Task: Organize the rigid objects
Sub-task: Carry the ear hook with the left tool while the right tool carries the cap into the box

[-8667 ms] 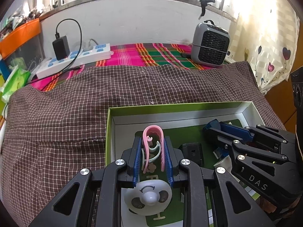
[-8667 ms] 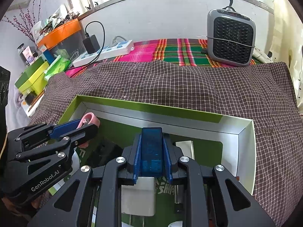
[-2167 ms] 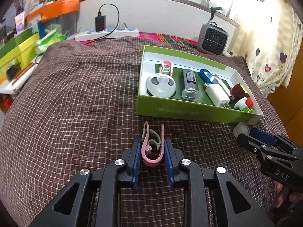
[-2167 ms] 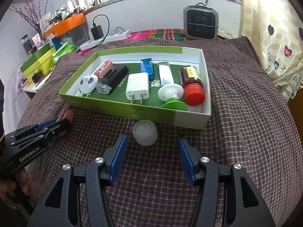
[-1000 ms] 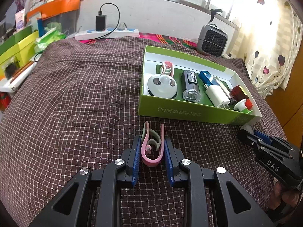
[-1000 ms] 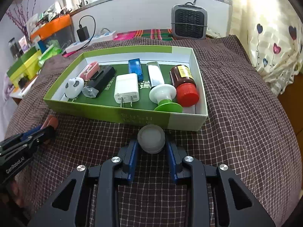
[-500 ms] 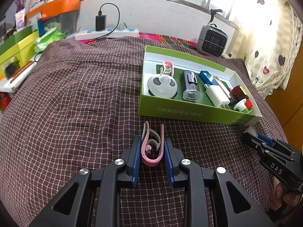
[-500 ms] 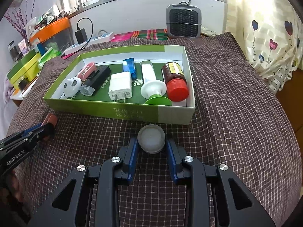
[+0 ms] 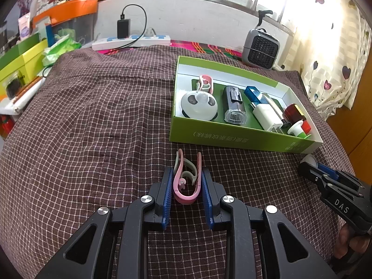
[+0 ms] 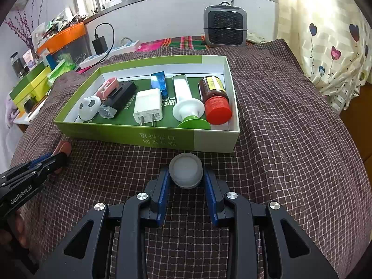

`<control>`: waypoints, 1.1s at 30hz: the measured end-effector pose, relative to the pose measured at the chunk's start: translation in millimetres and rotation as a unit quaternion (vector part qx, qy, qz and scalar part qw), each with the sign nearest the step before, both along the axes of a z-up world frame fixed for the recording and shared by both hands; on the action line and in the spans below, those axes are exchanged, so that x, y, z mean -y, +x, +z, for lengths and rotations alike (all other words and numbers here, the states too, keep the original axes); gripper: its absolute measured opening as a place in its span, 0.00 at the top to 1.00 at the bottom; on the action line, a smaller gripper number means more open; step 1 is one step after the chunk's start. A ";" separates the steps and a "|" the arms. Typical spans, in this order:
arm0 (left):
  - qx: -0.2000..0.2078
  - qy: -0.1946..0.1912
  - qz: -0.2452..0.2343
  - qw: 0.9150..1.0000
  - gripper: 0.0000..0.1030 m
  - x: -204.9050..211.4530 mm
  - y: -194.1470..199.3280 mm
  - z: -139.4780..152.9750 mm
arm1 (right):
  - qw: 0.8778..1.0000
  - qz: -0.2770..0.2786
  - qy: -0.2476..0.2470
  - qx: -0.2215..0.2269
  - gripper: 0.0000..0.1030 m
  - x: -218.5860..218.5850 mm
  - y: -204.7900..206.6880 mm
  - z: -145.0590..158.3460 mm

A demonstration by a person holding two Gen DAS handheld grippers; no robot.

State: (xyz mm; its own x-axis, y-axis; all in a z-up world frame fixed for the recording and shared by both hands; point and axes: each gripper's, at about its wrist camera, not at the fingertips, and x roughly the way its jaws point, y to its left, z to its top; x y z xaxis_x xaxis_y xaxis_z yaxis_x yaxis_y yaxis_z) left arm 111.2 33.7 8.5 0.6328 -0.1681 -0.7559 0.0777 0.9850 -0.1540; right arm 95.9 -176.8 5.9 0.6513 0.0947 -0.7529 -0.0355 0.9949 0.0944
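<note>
Gripping a pink clip (image 9: 187, 181), the left gripper (image 9: 187, 174) has its blue pads pressed against both sides of it, jaws drawn in tight, out over the checked brown cloth (image 9: 93, 127) just in front of the green box (image 9: 232, 137). Over on the other side, the right gripper (image 10: 186, 174) is clamped on a small round frosted white lid (image 10: 185, 169), pads squeezing its rim, jaws only partly apart, and that lid sits just short of the box's near wall. Inside the box, laid side by side: a second pink clip (image 10: 107, 88) at the far left corner, a white panda-faced piece (image 10: 89, 107) in front of it, a black flashlight (image 10: 118, 100), a white plug charger (image 10: 148, 108), a blue rectangular block (image 10: 158, 81), a white tube on a green cap (image 10: 186, 102) and a brown bottle with a red cap (image 10: 215, 97) against the right wall. Beyond the box, a grey fan heater (image 10: 225, 25) stands by the wall, with a white power strip (image 9: 132, 41) and its black adapter to the left. Green and yellow boxes (image 10: 30, 86) and an orange-lidded bin (image 9: 67, 11) crowd the left edge. A heart-print curtain (image 10: 330, 53) hangs at the right.
</note>
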 end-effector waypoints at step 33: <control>0.026 0.017 -0.005 1.000 0.78 6.6 -16.3 22.2 | 0.999 0.020 0.014 0.023 0.71 3.1 -11.9 12.4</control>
State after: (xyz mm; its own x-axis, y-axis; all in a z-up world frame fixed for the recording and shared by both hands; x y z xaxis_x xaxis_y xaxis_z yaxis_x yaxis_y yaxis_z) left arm 94.8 27.1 30.6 0.6692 -0.1486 -0.7281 0.0935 0.9889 -0.1158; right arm 84.0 -179.9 18.4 0.6809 0.1427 -0.7183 -0.0805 0.9895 0.1202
